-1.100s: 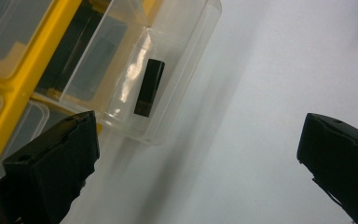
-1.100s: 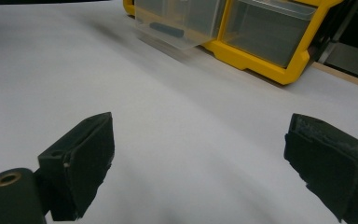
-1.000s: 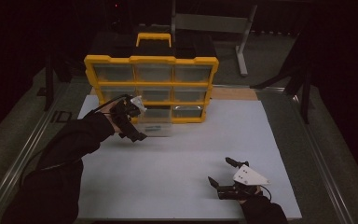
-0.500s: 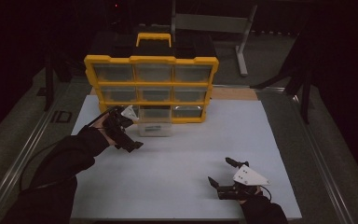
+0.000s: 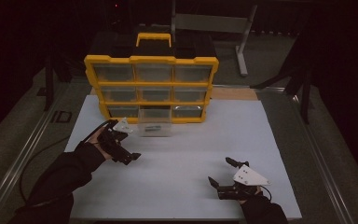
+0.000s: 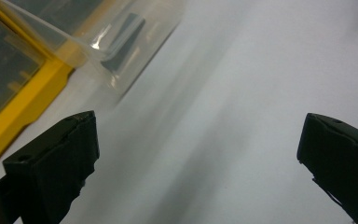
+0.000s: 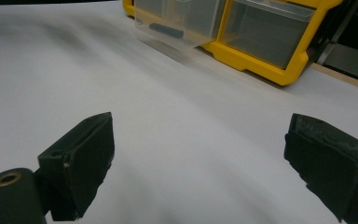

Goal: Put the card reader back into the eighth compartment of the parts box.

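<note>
A yellow organizer with clear drawers stands at the back of the white table. Its bottom middle drawer is pulled out, with a small dark part lying inside. My left gripper hovers open just left of that drawer and nearer the person, apart from it. In the left gripper view the jaws stand wide with the drawer ahead at upper left. My right gripper is open and empty near the front right of the table, with the drawer far ahead in its own view.
The white table top spreads between the grippers and the organizer. A wooden strip lies behind it at the right. A metal stand rises at the back. A cable trails off the table's left side.
My left gripper has drawn back from the pulled-out drawer toward the person, open and empty. The drawer stays out. The right gripper has not moved.
</note>
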`<state>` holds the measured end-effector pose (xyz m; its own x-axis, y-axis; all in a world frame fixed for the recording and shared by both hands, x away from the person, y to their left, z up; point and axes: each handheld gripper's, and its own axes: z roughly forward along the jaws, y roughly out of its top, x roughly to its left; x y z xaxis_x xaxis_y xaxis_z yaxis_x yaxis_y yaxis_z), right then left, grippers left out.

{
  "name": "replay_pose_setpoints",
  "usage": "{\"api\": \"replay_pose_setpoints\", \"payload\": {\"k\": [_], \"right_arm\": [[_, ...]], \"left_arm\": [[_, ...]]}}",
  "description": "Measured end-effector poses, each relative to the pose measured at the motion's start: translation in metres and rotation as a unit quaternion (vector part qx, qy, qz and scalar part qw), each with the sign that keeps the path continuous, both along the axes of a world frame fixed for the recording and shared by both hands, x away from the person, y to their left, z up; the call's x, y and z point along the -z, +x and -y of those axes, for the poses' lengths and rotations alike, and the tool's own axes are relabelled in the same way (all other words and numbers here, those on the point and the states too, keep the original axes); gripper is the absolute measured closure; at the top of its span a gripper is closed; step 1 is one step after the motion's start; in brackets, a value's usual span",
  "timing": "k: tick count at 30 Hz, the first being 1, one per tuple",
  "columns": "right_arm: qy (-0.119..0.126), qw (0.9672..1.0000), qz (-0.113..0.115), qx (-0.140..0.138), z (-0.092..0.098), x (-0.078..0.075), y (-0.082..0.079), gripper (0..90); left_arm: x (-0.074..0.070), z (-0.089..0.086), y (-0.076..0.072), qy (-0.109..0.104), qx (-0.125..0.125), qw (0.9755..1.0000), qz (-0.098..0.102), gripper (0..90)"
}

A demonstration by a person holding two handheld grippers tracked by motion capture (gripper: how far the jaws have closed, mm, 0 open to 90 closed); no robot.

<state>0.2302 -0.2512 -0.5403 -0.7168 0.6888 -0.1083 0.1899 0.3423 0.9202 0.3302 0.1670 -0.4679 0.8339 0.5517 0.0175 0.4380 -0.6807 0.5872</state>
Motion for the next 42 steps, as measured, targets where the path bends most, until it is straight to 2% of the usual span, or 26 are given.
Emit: {"api": "replay_pose_setpoints", "payload": {"k": [4,9,13,25,31,33,42], "right_arm": [[0.000,1.0000,0.000,0.001,0.000,0.000,0.000,8.6],[0.000,1.0000,0.001,0.000,0.000,0.000,0.000,8.6],[0.000,1.0000,0.001,0.001,0.000,0.000,0.000,8.6],[0.000,1.0000,0.000,0.000,0.000,0.000,0.000,8.6],[-0.001,1.0000,0.001,0.000,0.000,0.000,0.000,8.6],[0.000,1.0000,0.000,0.001,0.000,0.000,0.000,8.6],[-0.001,1.0000,0.001,0.001,0.000,0.000,0.000,8.6]], "left_arm": [[0.005,-0.004,-0.008,-0.011,-0.004,0.9999,0.006,0.2],[0.013,-0.008,-0.018,-0.014,-0.015,0.9997,0.014,0.2],[0.020,-0.009,-0.026,-0.013,-0.009,0.9998,0.012,0.1],[0.040,-0.015,-0.044,-0.035,-0.015,0.9992,0.010,0.2],[0.051,-0.016,-0.050,-0.035,-0.013,0.9993,0.002,0.2],[0.054,-0.016,-0.053,-0.035,-0.013,0.9993,0.007,0.2],[0.064,-0.015,-0.064,-0.040,-0.022,0.9989,0.008,0.2]]}}
